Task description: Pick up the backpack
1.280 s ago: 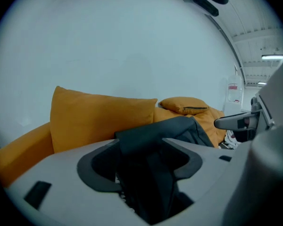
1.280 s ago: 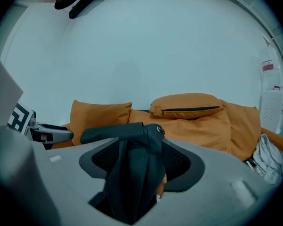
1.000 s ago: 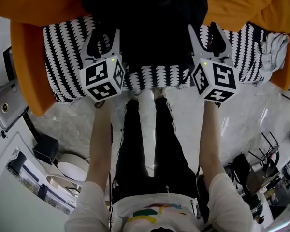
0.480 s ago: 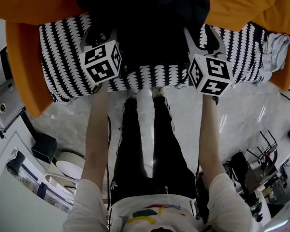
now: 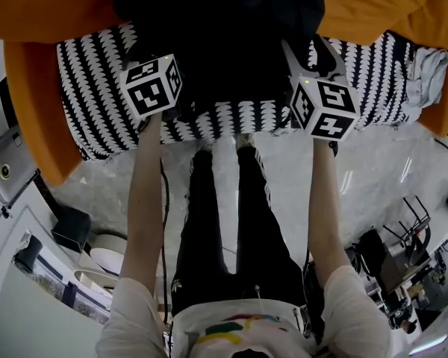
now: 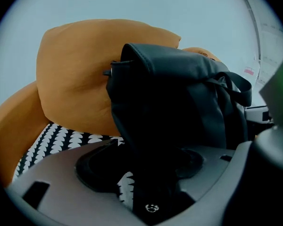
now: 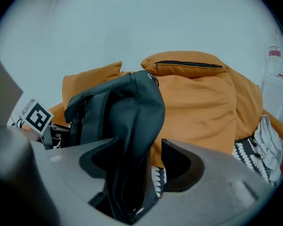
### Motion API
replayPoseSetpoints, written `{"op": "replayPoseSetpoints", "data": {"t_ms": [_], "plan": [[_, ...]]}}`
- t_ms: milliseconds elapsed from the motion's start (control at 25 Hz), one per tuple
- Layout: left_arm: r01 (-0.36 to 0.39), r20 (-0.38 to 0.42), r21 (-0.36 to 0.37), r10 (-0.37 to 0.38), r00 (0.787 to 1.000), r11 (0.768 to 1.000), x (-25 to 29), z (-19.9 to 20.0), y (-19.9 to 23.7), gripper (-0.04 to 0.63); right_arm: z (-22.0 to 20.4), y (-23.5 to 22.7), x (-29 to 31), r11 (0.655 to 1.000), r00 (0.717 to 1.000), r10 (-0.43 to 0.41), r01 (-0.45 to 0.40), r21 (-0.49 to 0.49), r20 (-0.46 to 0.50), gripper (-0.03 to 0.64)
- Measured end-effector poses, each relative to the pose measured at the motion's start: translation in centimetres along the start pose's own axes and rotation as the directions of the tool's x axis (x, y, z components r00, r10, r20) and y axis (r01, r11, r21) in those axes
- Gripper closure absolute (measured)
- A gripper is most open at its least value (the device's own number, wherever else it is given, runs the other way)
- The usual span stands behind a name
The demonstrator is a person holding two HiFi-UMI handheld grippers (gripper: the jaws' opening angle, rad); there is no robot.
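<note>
A black backpack [image 5: 224,28] stands upright on the sofa's black-and-white patterned seat [image 5: 89,103], leaning on orange cushions [image 5: 52,6]. My left gripper [image 5: 145,49] is at the bag's lower left edge. Its jaws have just been opening, and the backpack [image 6: 179,107] sits between them with a strip of seat showing beside the left pad. My right gripper [image 5: 308,51] is at the bag's lower right edge. In the right gripper view a fold of the backpack [image 7: 127,126] runs down between the jaws, with a gap beside the right pad. Both are open.
A grey crumpled cloth [image 5: 429,69] lies at the seat's right end. The sofa's orange arms [image 5: 30,125] flank the seat. The person's legs [image 5: 224,215] stand on the marble floor just before the sofa. A black box [image 5: 69,230] and a round white object [image 5: 108,259] sit at the lower left.
Both grippers have sunk and moved in toward the backpack's lower corners. The left gripper's fingers, plain a second ago, are now mostly hidden behind its cube against the bag.
</note>
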State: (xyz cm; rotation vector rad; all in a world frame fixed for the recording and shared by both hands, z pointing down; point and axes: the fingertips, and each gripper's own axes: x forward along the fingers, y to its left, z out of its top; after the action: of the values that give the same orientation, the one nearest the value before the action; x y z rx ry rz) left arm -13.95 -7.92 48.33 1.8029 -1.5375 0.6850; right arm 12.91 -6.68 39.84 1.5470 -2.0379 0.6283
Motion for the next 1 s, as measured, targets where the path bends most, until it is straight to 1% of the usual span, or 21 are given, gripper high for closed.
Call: {"op": "replayPoseSetpoints", "data": {"t_ms": [280, 400, 520, 640, 800, 880, 1000], "plan": [[0.017, -0.011, -0.037, -0.018, 1.0, 0.999, 0.8, -0.5, -0.2, 0.314, -0.6, 0.0, 1.0, 1.0, 0.999, -0.009, 0.009, -0.008, -0.038, 0.354], [0.033, -0.006, -0.043, -0.033, 0.999, 0.999, 1.1, -0.3, -0.2, 0.314, -0.5, 0.3, 1.5, 1.0, 0.999, -0.013, 0.012, -0.018, -0.046, 0.397], [0.058, -0.017, -0.052, -0.059, 0.998, 0.997, 1.3, -0.3, -0.6, 0.318, -0.5, 0.2, 1.8, 1.0, 0.999, -0.012, 0.012, -0.003, -0.051, 0.427], [0.089, -0.037, -0.056, -0.091, 0.995, 0.994, 1.6, -0.5, -1.3, 0.358, -0.9, 0.0, 2.1, 1.0, 0.998, -0.016, 0.016, 0.0, -0.063, 0.449], [0.106, -0.015, -0.066, -0.107, 0.994, 0.992, 1.7, -1.0, -1.4, 0.419, -1.4, 1.2, 2.7, 0.998, 0.998, -0.015, 0.011, -0.06, -0.069, 0.519], [0.104, 0.004, -0.071, -0.104, 0.995, 0.992, 1.6, -0.9, -1.3, 0.431, -1.4, 1.5, 2.8, 0.998, 0.998, -0.01, 0.005, -0.069, -0.064, 0.534], [0.095, 0.018, -0.063, -0.094, 0.995, 0.994, 1.5, -0.6, -1.5, 0.446, -1.2, 1.4, 2.9, 0.999, 0.998, 0.005, -0.008, -0.053, -0.056, 0.548]]}}
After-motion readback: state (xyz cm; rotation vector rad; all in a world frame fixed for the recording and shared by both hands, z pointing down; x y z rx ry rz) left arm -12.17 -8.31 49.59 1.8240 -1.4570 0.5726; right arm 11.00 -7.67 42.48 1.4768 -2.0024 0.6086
